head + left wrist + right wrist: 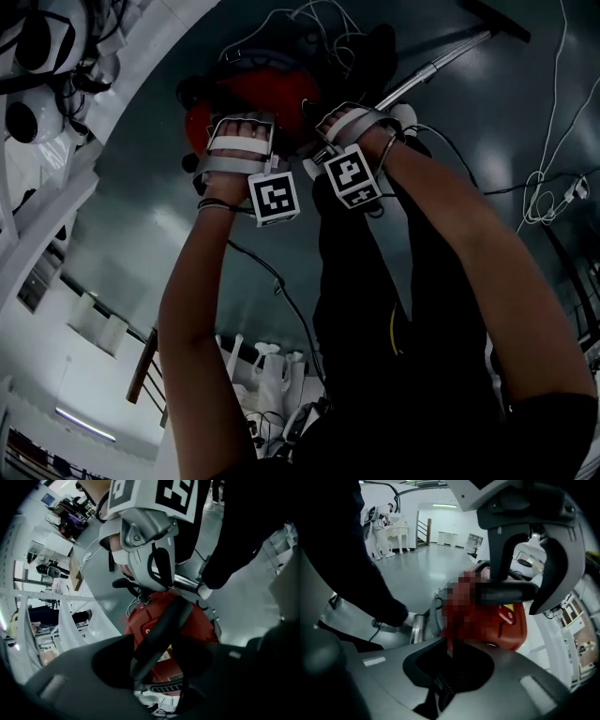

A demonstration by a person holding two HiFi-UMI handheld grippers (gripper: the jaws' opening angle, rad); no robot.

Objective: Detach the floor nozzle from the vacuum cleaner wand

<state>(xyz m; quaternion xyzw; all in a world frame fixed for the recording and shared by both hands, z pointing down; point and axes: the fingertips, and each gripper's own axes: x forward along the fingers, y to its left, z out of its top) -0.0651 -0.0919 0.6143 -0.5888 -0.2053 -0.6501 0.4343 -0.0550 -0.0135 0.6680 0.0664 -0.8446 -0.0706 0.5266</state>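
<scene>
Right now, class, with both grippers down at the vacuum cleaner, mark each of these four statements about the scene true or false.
1. The vacuum cleaner body is red. True.
2. The floor nozzle sits between the left gripper's jaws. False: the black handle does, and the nozzle is at the wand's far end.
3. The right gripper is closed around a corrugated hose. True.
4. The vacuum stands on a table. False: it stands on the grey floor.

Vacuum body on floor, directly under both tongs. Carry handle between jaws of left tongs; hose between jaws of right tongs. Wand runs beyond right tongs to floor nozzle. Cables right of them.
</scene>
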